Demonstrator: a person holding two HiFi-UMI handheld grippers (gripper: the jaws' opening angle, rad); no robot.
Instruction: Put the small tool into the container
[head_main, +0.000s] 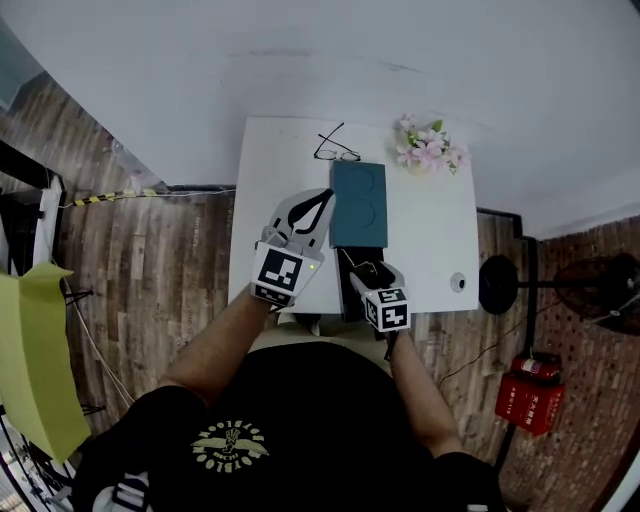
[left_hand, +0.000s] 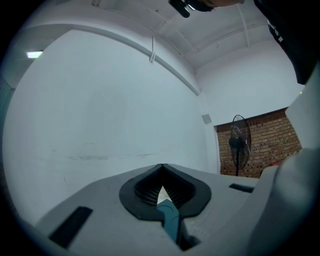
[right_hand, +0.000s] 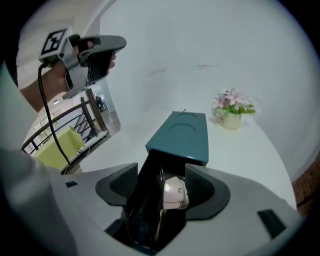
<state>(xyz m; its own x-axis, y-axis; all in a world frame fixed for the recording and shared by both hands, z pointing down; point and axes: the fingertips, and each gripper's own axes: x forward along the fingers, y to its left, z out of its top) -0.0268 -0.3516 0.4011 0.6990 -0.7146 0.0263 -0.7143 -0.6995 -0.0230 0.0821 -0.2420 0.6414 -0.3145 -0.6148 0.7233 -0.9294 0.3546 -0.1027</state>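
Clearly, small pale tool (right_hand: 175, 192) lay inside the open black container (right_hand: 142, 205), seen between the spread fingers of right gripper (right_hand: 162, 172), not gripped, left gripper (left_hand: 162, 167) fingers pinched a thin teal piece (left_hand: 170, 217).

Flat, diffuse indoor light, white wall (head_main: 300, 60) and table (head_main: 430, 240) near washed-out, shadows faint, container (right_hand: 182, 135) mouth goes black, both gripper views heavy fisheye with dark vignetted corners, close foreground soft.

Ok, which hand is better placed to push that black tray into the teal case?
Right, probably. The right gripper hangs open over the black tray holding the small tool; the left gripper is raised, aimed at the wall, shut on a teal piece.
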